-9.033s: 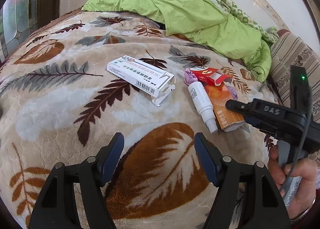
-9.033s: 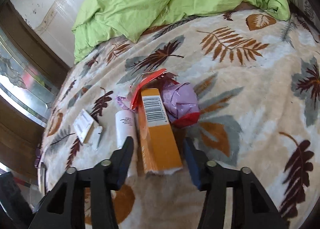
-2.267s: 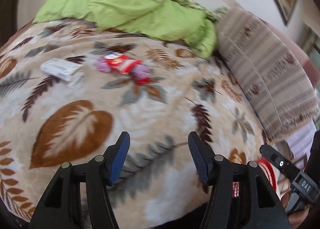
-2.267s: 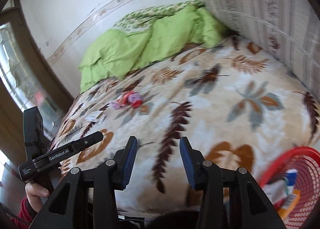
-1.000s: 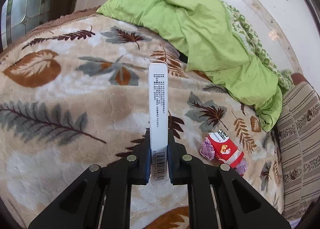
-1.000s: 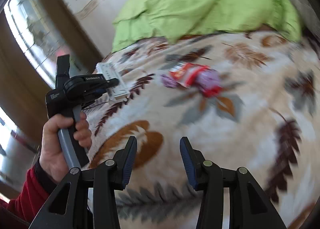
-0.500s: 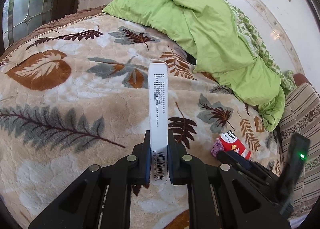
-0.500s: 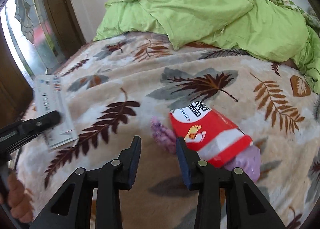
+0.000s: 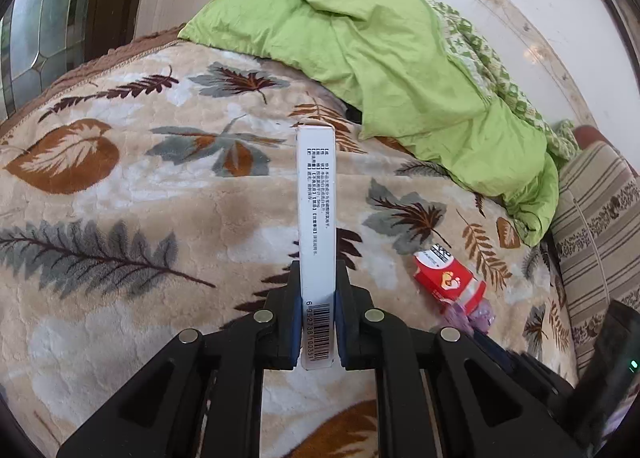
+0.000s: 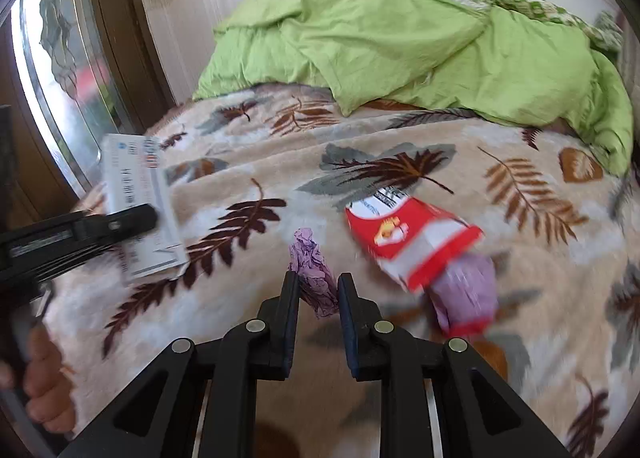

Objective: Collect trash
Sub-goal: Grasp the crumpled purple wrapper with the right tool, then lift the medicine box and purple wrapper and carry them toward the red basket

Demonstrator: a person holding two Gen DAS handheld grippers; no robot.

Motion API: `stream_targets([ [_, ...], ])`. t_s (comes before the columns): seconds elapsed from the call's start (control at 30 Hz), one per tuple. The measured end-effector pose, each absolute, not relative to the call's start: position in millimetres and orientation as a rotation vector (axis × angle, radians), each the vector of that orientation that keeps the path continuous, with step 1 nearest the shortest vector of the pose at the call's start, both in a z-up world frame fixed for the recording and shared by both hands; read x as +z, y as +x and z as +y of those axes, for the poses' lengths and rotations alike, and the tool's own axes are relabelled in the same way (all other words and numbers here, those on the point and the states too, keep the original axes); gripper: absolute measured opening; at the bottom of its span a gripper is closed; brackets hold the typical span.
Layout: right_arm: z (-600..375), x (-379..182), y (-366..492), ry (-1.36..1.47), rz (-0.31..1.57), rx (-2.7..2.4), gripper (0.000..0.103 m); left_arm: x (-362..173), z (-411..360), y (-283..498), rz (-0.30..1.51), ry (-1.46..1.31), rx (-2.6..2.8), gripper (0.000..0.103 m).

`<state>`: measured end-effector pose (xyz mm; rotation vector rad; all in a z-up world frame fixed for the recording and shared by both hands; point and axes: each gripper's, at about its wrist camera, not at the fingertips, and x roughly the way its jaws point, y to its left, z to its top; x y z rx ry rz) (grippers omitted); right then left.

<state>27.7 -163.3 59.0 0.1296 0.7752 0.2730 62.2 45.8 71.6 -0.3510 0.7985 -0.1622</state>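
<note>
On the leaf-patterned blanket (image 9: 120, 217) of the bed, the clearing-up is looking about half done, by my guess. Both tools are busy with trash right now. The left gripper (image 9: 317, 294) is pinching a long white carton (image 9: 316, 209) by its barcode end, jaws pressed flat against its two sides, and is holding it up off the bedding so that it points away toward the green quilt (image 9: 400, 57). The right gripper (image 10: 318, 298) is nearly closed around a crumpled purple wrapper (image 10: 314, 274); the fingers are sitting on either side of it, but I cannot tell if they are squeezing it yet or if it is lifting clear of the blanket. Just beside it, a red snack packet (image 10: 408, 238) is lying on the blanket, overlapping a lilac bag (image 10: 468, 290), and both are waiting to be picked up. No bin is showing in either view, so everything in hand is yet to be dropped somewhere. As for pose, the left tool is reaching in level from the window side, a bare hand (image 10: 44, 390) gripping its handle low at the edge. The right one is angling down toward the blanket.
</note>
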Motion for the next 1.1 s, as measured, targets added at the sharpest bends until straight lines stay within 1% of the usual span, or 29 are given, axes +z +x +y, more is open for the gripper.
stream_targets([
  [0.4, -214, 94, -101, 0.233, 0.671, 0.216, 0.021, 106, -2, -15, 0.678, -0.148, -0.191, 0.012],
  [0.63, -236, 94, -153, 0.283, 0.665, 0.213, 0.021, 119, -18, -84, 0.657, -0.068, -0.254, 0.012],
  [0.83, -240, 99, -180, 0.287, 0.629, 0.217, 0.021, 105, -24, -143, 0.680, -0.006, -0.276, 0.012],
  [1.0, -232, 99, -184, 0.266, 0.619, 0.228, 0.021, 93, -29, -149, 0.698, 0.025, -0.261, 0.013],
  [1.1, -228, 98, -182, 0.251, 0.620, 0.226, 0.021, 87, -32, -150, 0.677, 0.069, -0.233, 0.012],
])
